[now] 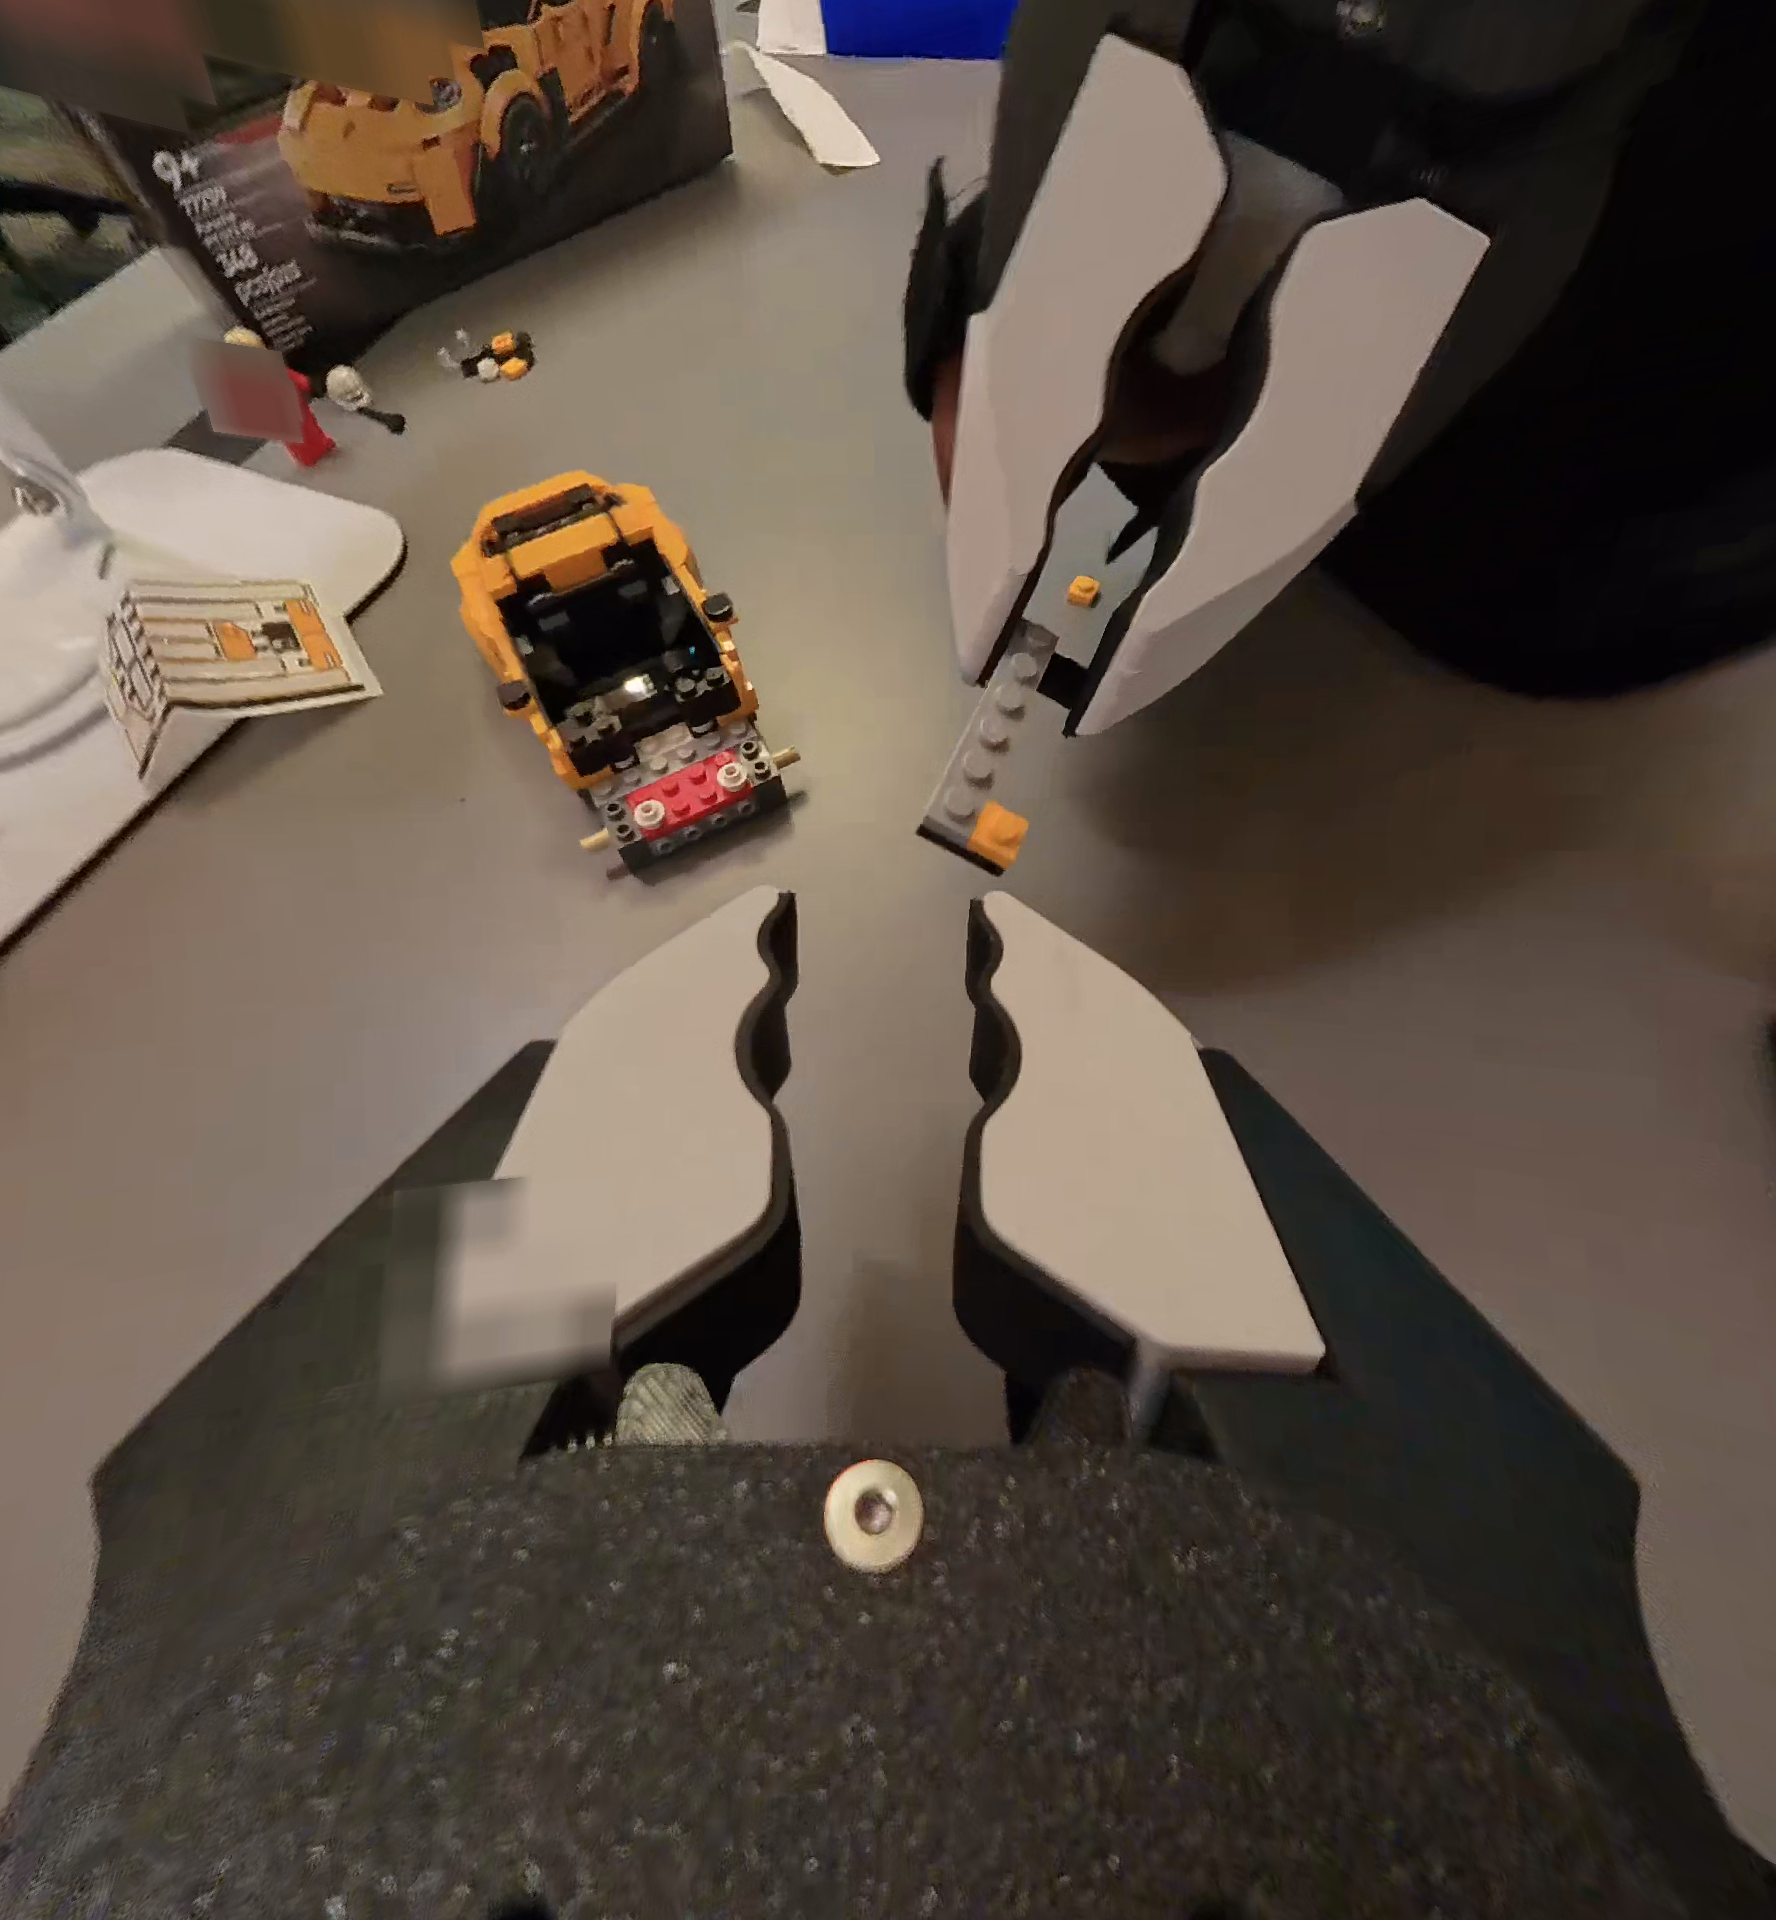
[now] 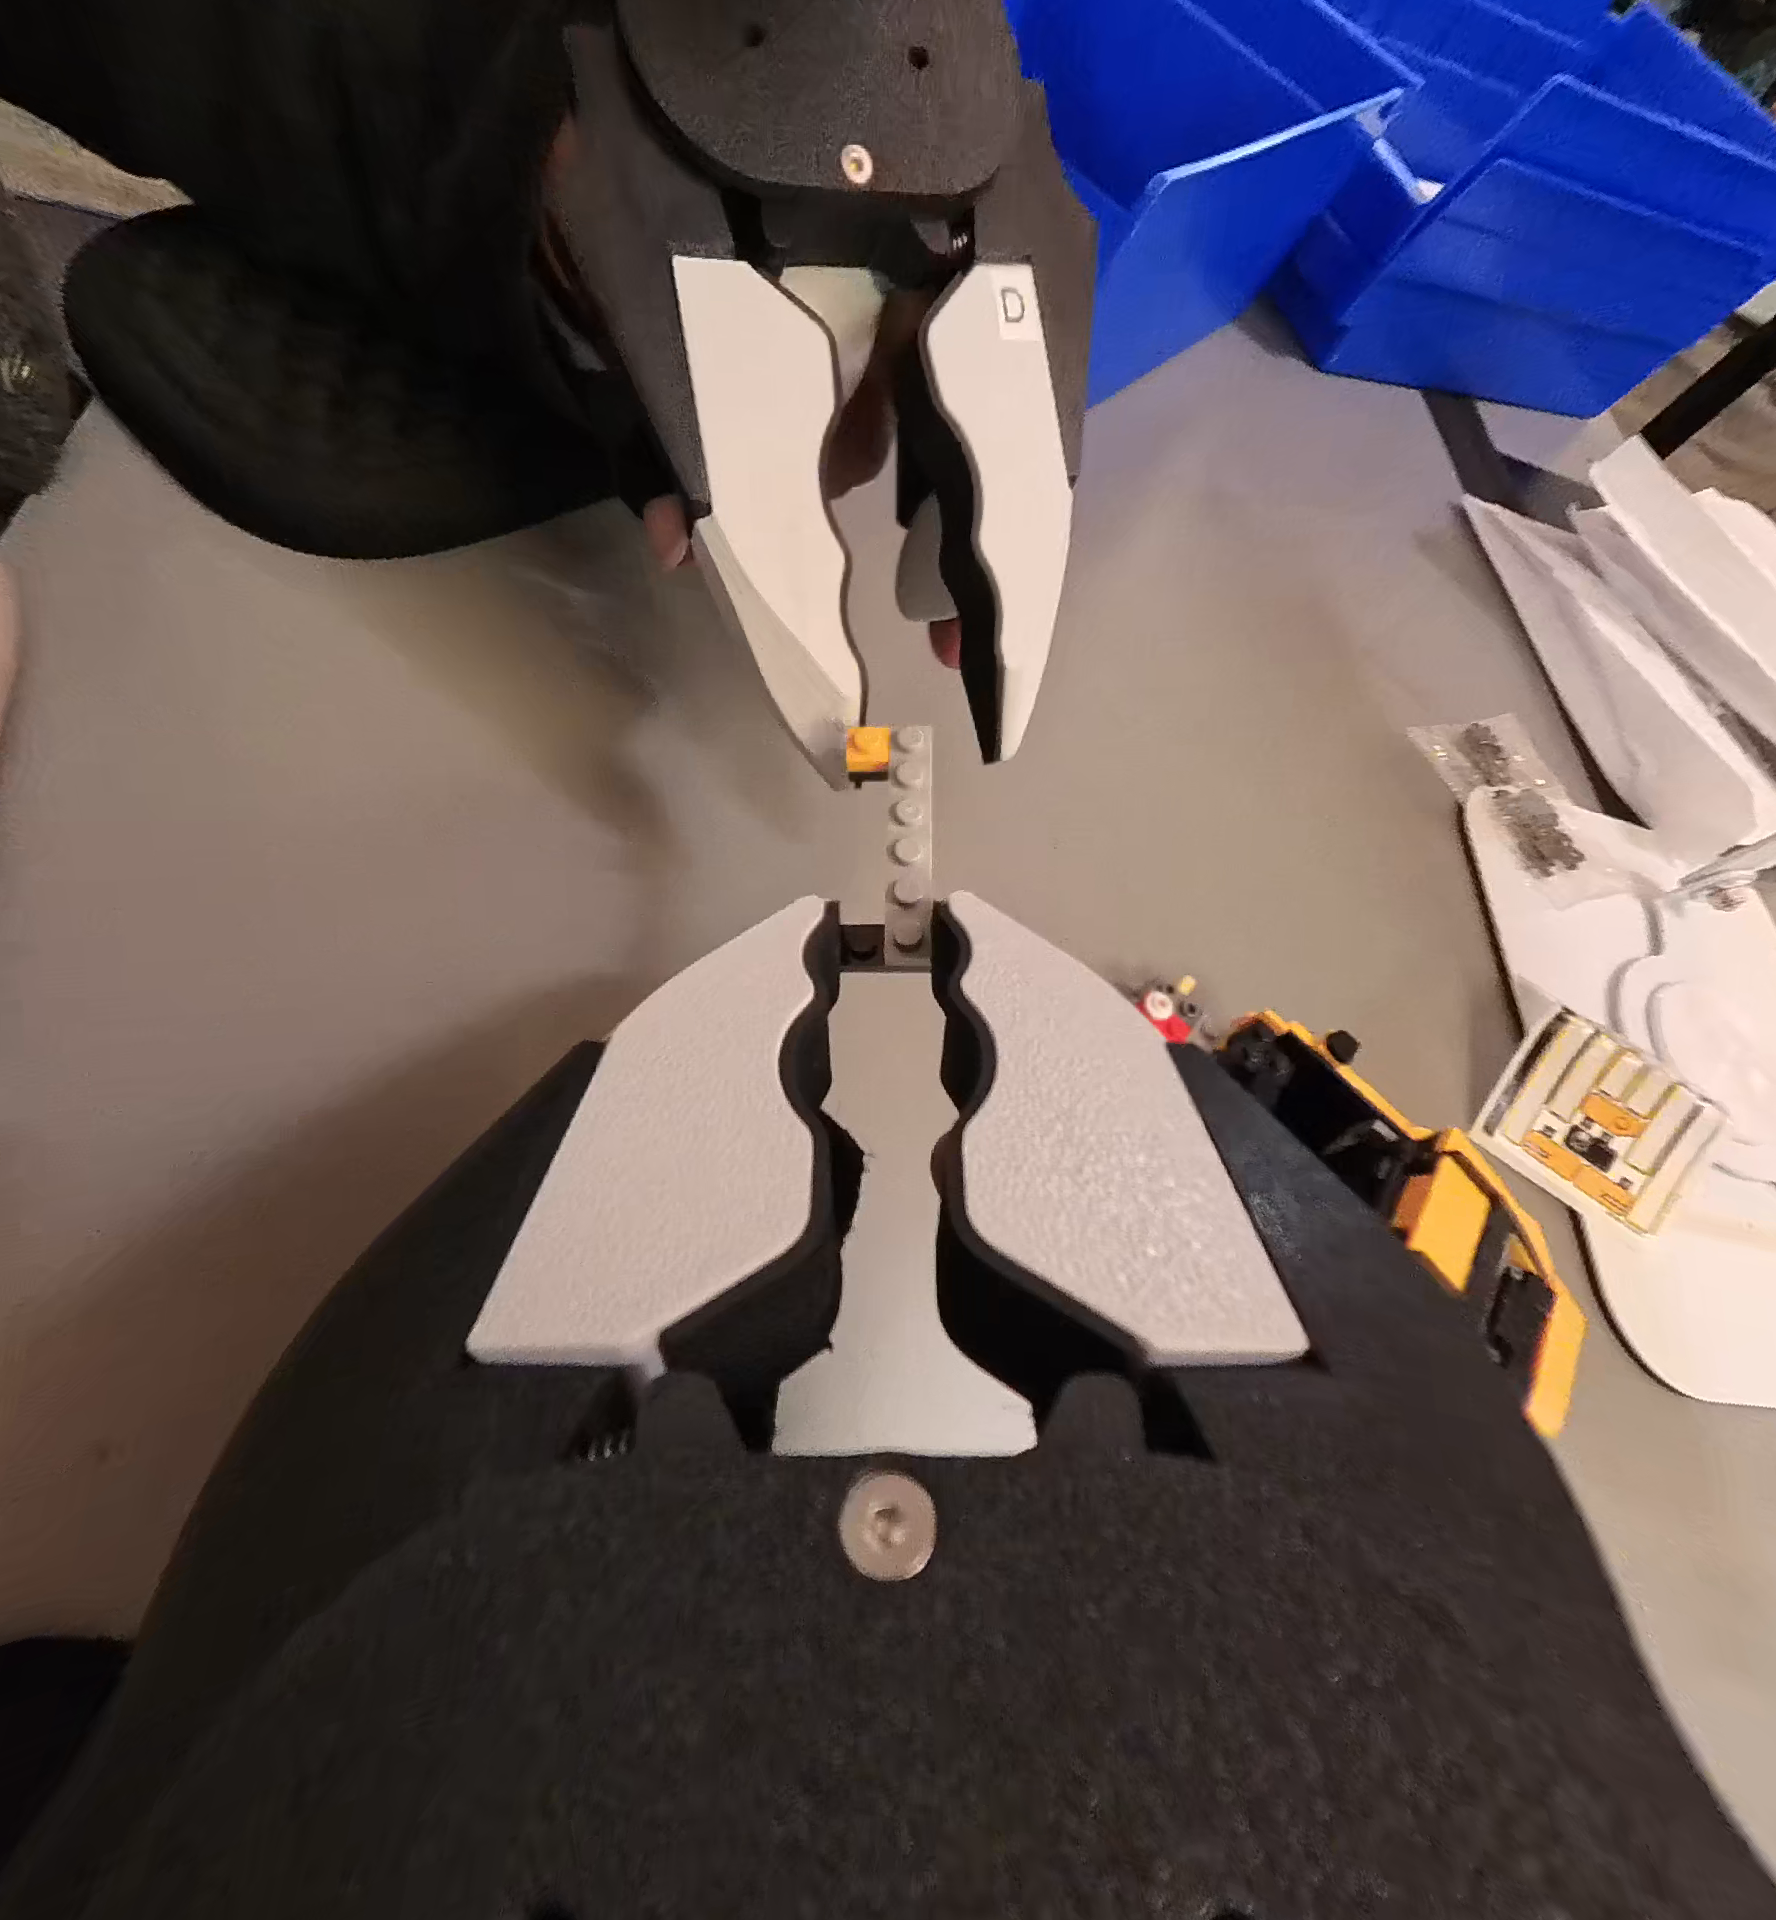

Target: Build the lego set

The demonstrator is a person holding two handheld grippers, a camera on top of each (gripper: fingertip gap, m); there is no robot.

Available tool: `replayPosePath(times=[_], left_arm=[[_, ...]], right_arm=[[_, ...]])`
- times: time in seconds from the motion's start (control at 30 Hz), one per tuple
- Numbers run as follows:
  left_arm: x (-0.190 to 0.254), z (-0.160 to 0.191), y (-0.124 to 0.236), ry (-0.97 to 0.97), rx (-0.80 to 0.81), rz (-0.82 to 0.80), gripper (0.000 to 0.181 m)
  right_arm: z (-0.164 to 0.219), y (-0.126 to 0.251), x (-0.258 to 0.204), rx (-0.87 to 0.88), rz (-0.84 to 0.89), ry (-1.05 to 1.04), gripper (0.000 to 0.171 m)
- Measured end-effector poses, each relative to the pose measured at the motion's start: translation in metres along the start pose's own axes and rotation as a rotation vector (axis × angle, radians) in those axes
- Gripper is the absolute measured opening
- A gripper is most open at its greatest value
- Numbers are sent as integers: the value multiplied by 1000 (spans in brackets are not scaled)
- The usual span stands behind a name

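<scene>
Right claw [image 2: 884, 914] pinches one end of a grey plate [image 2: 910, 831] with an orange stud piece, facing the spread, empty left claw [image 1: 882, 914]; beside them on the bench [image 1: 1279, 935], the orange car [image 1: 603, 665] looks largely built, front still bare

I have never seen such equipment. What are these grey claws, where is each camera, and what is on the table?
Each claw is a two-finger gripper that a person holds by hand, with a camera looking along its fingers. In the left wrist view, the left gripper is open and empty. Opposite, the right gripper pinches a long grey studded Lego plate with a small orange piece on its far end. On the grey table stand the half-built orange Lego car, its box and a sticker sheet.
</scene>
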State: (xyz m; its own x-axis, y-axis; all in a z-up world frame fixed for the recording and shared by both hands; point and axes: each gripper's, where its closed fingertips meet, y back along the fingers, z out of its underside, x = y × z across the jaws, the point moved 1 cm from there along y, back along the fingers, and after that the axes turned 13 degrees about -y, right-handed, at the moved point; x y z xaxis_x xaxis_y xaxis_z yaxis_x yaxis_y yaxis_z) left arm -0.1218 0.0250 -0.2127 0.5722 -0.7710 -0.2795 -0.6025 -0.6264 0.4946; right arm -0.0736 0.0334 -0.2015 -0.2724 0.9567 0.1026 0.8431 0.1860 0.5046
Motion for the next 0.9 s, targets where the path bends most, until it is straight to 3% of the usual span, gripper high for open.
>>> replayPosePath(times=[0.13, 0.23, 0.33, 0.57, 0.77, 0.9], left_arm=[[14, 1, -5, -100, -20, 58, 22], [24, 3, -7, -137, -34, 100, 0], [25, 5, -9, -159, -42, 94, 0], [39, 10, -14, -147, -49, 185, 21], [45, 20, -24, -160, -119, 217, 16], [41, 25, -26, -118, -173, 211, 16]], right_arm=[[6, -2, -6, -21, -49, -35, 16], [9, -2, -8, -30, -84, -69, 16], [14, -3, -12, -52, -132, -101, 16], [34, -10, -16, -168, -178, -139, 16], [42, -16, -21, -234, -202, -136, 16], [43, -10, -9, -249, -130, -104, 22]])
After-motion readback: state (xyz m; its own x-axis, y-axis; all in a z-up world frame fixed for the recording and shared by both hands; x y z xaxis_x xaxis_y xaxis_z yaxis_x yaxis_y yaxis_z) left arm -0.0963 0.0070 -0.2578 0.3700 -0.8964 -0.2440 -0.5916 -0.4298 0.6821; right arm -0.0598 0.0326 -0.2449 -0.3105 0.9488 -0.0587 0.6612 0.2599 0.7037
